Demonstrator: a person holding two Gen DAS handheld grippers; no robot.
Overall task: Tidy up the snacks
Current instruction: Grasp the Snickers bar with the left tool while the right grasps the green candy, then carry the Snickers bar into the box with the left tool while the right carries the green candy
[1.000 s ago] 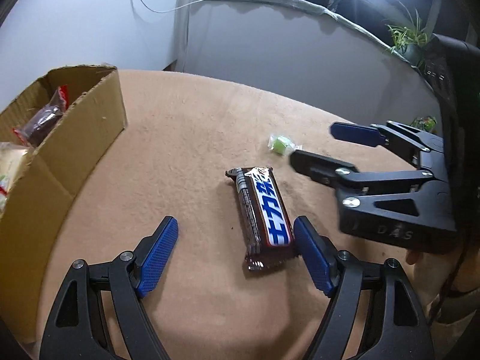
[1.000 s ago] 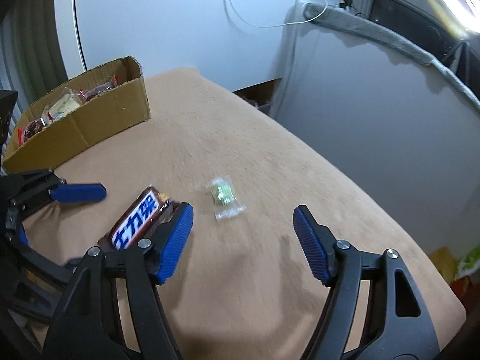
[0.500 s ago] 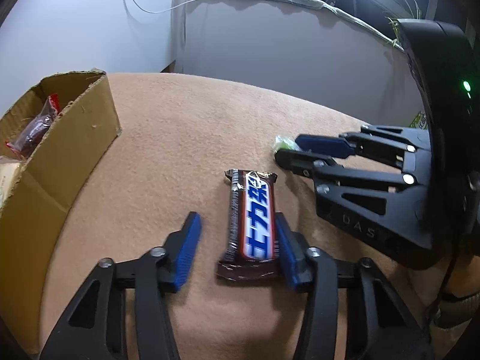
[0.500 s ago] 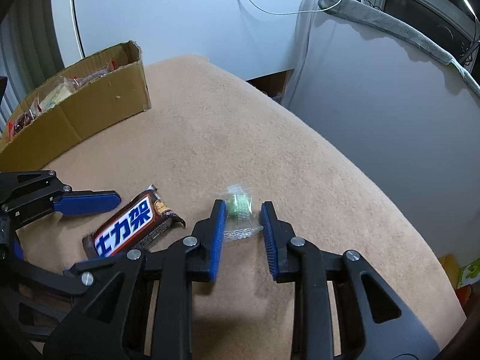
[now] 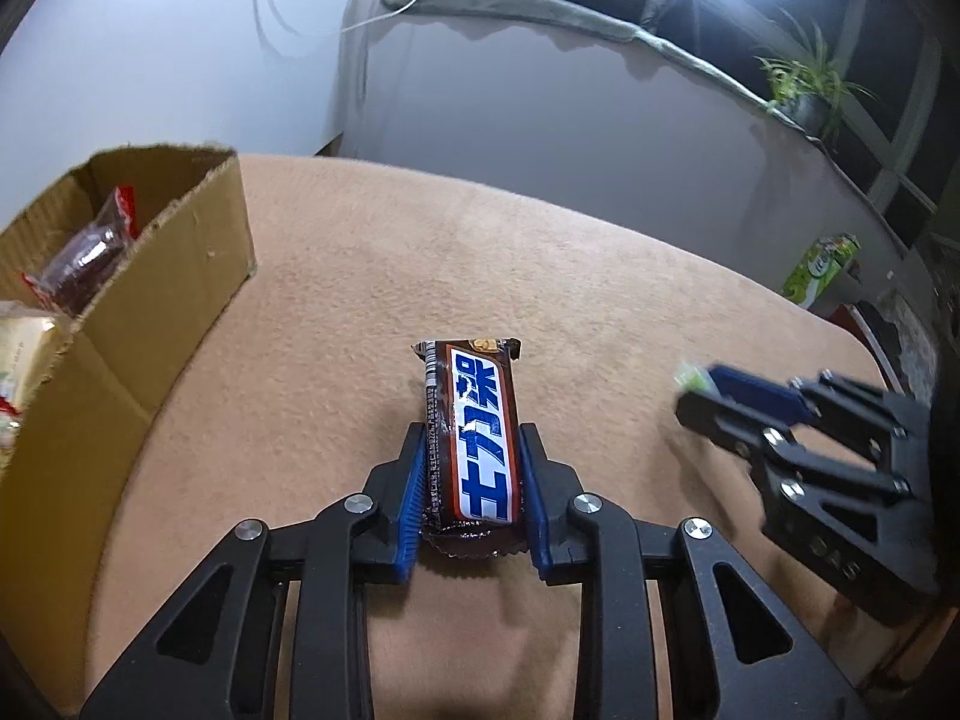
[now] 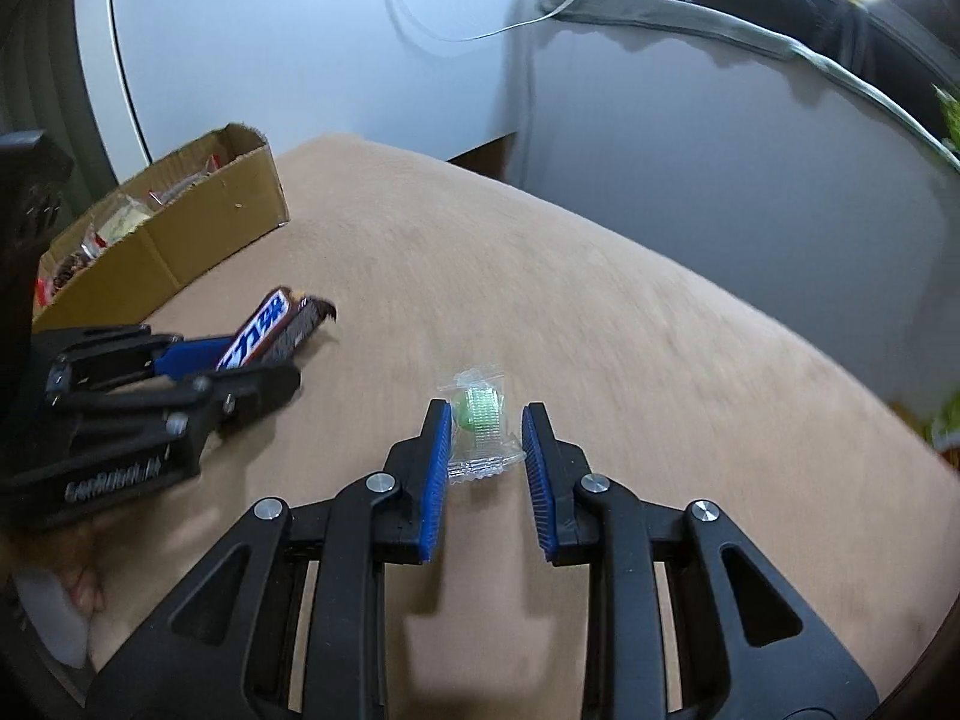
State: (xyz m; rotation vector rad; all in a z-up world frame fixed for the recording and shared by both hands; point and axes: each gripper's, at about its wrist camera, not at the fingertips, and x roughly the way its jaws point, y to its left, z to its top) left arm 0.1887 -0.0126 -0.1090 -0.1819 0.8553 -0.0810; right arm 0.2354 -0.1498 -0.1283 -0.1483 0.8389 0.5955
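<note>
A brown chocolate bar (image 5: 474, 396) with a blue and white label points away from me on the beige tabletop (image 5: 540, 276). My left gripper (image 5: 472, 429) is closing, and its blue pads press on the bar's near half from both sides. The bar (image 6: 282, 324) sticks out of the left gripper (image 6: 252, 363) at the left in the right wrist view. A small green candy (image 6: 480, 411) in a clear wrapper sits between the pads of my right gripper (image 6: 487, 411), which is shut on it. The candy (image 5: 690, 375) shows at the right gripper's (image 5: 699, 389) tip.
An open cardboard box (image 5: 180, 276) with several wrapped snacks (image 5: 84, 258) stands at the table's left. The same box (image 6: 198, 234) sits far left in the right wrist view. Beyond the far edge are white panels, a green carton (image 5: 822, 267) and a plant (image 5: 804, 84).
My left jaws went from wide open to pressing the chocolate bar's sides. My right jaws closed around the green candy, then moved off to the right with it, away from the left gripper.
</note>
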